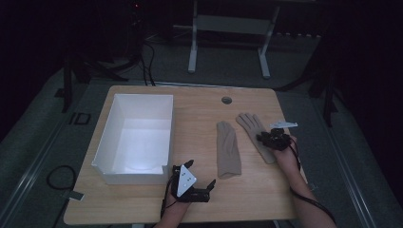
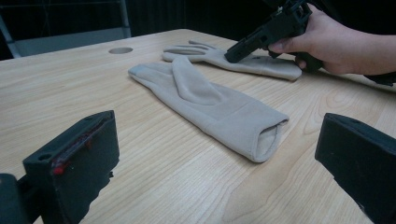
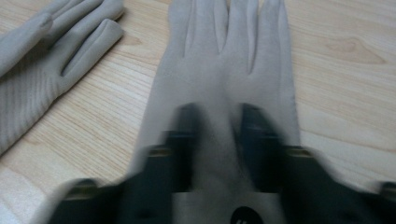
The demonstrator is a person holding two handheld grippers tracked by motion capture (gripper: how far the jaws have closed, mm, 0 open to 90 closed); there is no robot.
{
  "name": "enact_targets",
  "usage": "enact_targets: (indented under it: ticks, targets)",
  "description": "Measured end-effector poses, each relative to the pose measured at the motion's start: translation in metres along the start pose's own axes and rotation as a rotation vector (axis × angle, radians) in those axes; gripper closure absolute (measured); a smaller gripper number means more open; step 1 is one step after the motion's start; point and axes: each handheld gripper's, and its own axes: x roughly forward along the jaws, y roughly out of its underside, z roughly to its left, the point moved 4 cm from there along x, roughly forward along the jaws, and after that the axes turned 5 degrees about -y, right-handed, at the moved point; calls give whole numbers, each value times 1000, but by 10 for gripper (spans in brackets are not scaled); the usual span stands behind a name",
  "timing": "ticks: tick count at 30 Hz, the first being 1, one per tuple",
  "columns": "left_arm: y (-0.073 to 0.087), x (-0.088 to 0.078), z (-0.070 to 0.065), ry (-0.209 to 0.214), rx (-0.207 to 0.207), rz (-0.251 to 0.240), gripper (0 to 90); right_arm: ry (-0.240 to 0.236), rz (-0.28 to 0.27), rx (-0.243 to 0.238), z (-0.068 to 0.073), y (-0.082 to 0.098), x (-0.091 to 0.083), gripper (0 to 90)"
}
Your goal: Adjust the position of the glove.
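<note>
Two beige gloves lie flat on the wooden table. The farther-right glove (image 1: 252, 127) (image 3: 224, 56) has my right gripper (image 1: 266, 138) (image 3: 215, 121) down on its palm, jaws narrow with a ridge of fabric pinched between them; that view is blurred. In the left gripper view the right gripper (image 2: 233, 55) tilts onto this glove (image 2: 266, 67). The middle glove (image 1: 228, 149) (image 2: 210, 107) (image 3: 56, 51) lies untouched, cuff toward me. My left gripper (image 1: 201, 172) (image 2: 218, 123) rests near the table's front edge, jaws wide open and empty, pointing at the middle glove's cuff.
A white open box (image 1: 102, 137) stands on the left half of the table, just beyond the left gripper. A round cable hole (image 1: 226, 100) sits near the far edge. Table legs and cables show on the dark floor behind.
</note>
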Motion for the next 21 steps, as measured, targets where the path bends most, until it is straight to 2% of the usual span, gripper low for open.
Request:
enact_targets:
  ticks: [3,5,7,12,15,18,20,21]
  targets:
    - [0,0,0,-1,-1,1,1,22,16,34,2,-2,-1,820]
    - [0,0,1,-2,-1,1,1,53,11,58,5,-6,-3,830]
    - [0,0,1,-2,-1,1,2,63,-21,81,10,-13,-10,832]
    - [0,0,0,-3,-1,0,2,42,-133,166,19,-35,-36,833]
    - [0,0,0,-4,1,0,2,73,-163,170,27,-45,-50,833]
    - [0,0,0,-4,2,-1,2,125,-185,164,32,-52,-63,833]
    - [0,0,0,-4,1,-1,2,143,-197,183,33,-55,-72,833]
    - [0,0,0,-4,1,0,1,171,-199,192,32,-55,-75,833]
